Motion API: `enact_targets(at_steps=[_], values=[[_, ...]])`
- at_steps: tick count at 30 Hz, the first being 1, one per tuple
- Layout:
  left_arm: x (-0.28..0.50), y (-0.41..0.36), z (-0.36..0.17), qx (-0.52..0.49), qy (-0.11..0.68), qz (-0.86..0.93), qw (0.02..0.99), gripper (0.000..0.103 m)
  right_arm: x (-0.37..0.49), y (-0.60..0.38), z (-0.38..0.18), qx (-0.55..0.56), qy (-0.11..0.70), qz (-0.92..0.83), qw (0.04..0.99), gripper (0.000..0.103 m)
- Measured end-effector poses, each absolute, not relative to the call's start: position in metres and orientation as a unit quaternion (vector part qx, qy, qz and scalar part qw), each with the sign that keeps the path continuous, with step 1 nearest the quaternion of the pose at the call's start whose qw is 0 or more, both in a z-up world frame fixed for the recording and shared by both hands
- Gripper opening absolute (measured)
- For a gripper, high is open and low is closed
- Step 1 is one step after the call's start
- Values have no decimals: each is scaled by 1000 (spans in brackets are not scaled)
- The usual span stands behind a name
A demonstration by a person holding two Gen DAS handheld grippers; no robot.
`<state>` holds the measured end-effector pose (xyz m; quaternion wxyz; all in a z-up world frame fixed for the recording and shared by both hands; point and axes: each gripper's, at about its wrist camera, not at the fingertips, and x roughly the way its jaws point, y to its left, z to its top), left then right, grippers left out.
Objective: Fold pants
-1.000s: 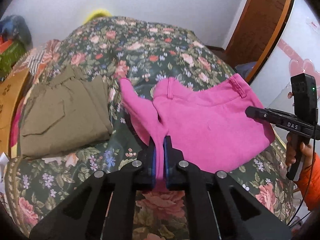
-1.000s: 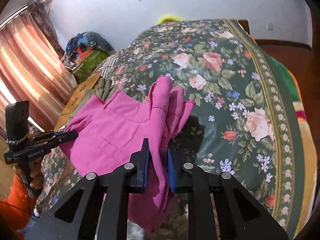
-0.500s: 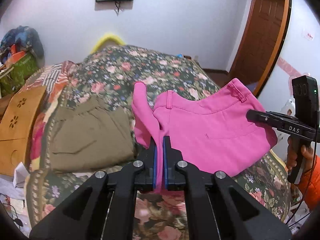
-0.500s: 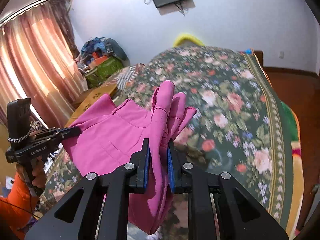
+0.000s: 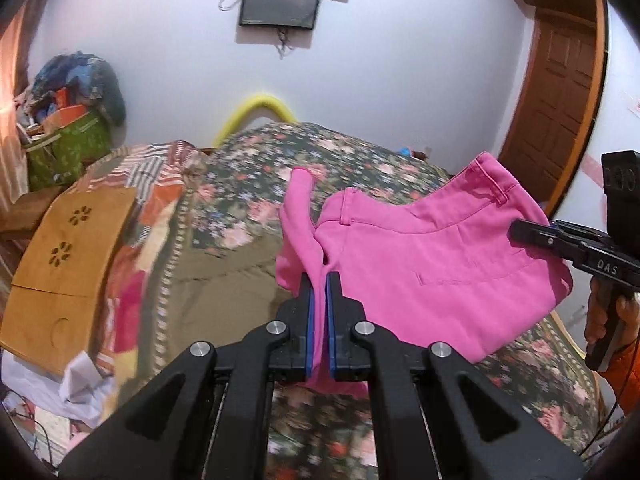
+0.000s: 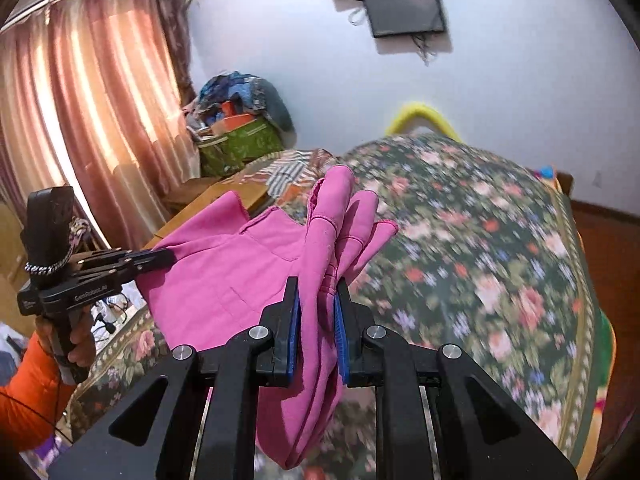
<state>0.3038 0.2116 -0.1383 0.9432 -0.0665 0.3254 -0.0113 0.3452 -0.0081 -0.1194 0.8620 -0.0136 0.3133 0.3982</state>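
The folded pink pants (image 5: 432,268) hang in the air above the floral bed, held at two edges. My left gripper (image 5: 319,280) is shut on one edge of the pants. My right gripper (image 6: 316,284) is shut on a thick bunch of the pants (image 6: 248,276) at the opposite edge. The right gripper (image 5: 532,234) shows at the right of the left wrist view. The left gripper (image 6: 164,256) shows at the left of the right wrist view.
Folded olive-brown pants (image 5: 236,280) lie on the floral bedspread (image 6: 480,260) below left. A wooden board (image 5: 68,268) and striped cloth (image 5: 160,172) lie at the bed's left. A green bag (image 6: 236,144), curtains (image 6: 92,120), a wooden door (image 5: 560,100) and a wall screen (image 5: 280,0) surround the bed.
Both grippers have lifted the pink pants off the bed, and both views have tilted upward toward the wall. Both stay shut on the fabric.
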Motion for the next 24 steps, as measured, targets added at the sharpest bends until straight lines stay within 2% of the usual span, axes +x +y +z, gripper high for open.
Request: enact_targets(at_steps=[13,18,24], values=[[331,299,-167,-57,313,65,946,4,395,94,-150,-53,303,444,842,14],[341,322,-207,-80,347,73,932,4,408,120,-174,-62,322,444,834,14],[341,330,-252,-86,394,83,911,4,418,132,-220,-73,382,432,813,14]])
